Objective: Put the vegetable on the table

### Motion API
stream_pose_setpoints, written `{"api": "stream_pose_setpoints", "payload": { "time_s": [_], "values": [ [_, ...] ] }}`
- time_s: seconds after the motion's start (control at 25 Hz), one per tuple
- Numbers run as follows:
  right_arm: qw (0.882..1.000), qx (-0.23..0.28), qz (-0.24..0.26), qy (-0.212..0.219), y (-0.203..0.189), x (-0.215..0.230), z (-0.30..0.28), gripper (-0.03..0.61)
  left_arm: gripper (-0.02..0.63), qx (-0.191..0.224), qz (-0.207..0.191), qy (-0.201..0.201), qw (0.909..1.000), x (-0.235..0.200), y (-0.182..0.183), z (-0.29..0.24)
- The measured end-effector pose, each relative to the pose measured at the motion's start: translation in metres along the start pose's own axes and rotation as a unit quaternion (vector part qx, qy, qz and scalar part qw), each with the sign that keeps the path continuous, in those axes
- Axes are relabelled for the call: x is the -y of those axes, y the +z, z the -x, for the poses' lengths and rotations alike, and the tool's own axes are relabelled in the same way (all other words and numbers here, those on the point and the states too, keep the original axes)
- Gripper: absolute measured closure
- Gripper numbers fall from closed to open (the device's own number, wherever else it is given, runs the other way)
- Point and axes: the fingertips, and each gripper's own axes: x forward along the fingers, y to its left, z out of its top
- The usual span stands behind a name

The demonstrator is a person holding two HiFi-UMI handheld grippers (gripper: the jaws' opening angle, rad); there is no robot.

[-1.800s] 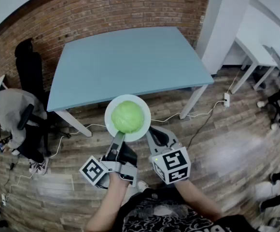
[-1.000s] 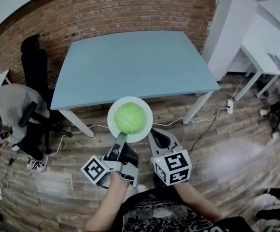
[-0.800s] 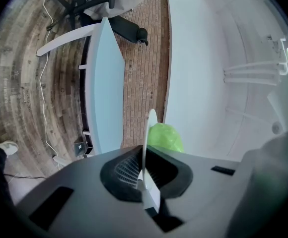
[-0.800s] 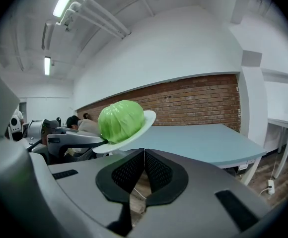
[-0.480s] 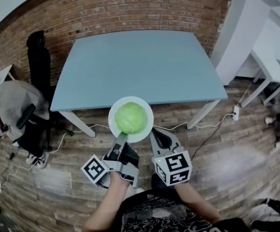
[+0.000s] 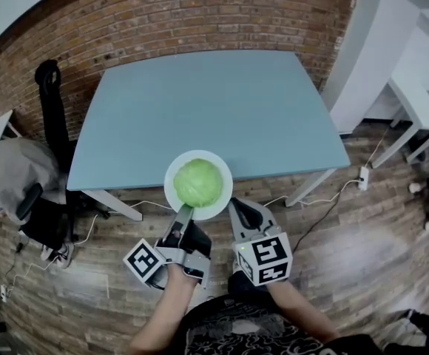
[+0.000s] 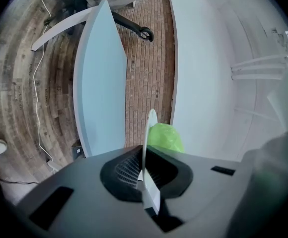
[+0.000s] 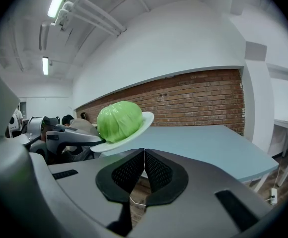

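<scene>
Head view: a green cabbage (image 6: 198, 183) sits on a white plate (image 6: 168, 188) at the centre of the frame, held in the air over the near edge of the light blue table (image 6: 200, 102), which fills the upper middle and is bare. The left gripper (image 6: 185, 212) reaches up from the lower centre to the plate's near rim. The right gripper (image 6: 234, 206) lies just beside it, its tips by the plate's lower right edge; I cannot tell from here whether they touch the plate.

Left gripper view: the jaws are clamped narrow on the plate's rim, which runs edge-on up the middle of the frame. The cabbage bulges just right of it and the tabletop stretches away at the upper left.

Right gripper view: the jaws are pressed together with nothing between them. The plate and cabbage float at the upper left of centre, above and clear of the jaws, with the tabletop behind at the right.

The step in hand looks like carrying the load over the table. With only one rim pinch, the plate wants to tip (and a round cabbage will roll). So keep it level, bring it well in from the near edge, lower until the base sits flat, and only then release.
</scene>
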Motion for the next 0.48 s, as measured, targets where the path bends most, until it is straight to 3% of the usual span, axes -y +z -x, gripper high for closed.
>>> {"api": "stream_pose_setpoints", "payload": {
  "time_s": [0.48],
  "values": [
    [1.0,-0.007,-0.004,0.014,0.009,0.059,-0.042,0.569,0.604,0.01,-0.003,0.015,0.9998,-0.011,-0.002,-0.069]
  ]
}}
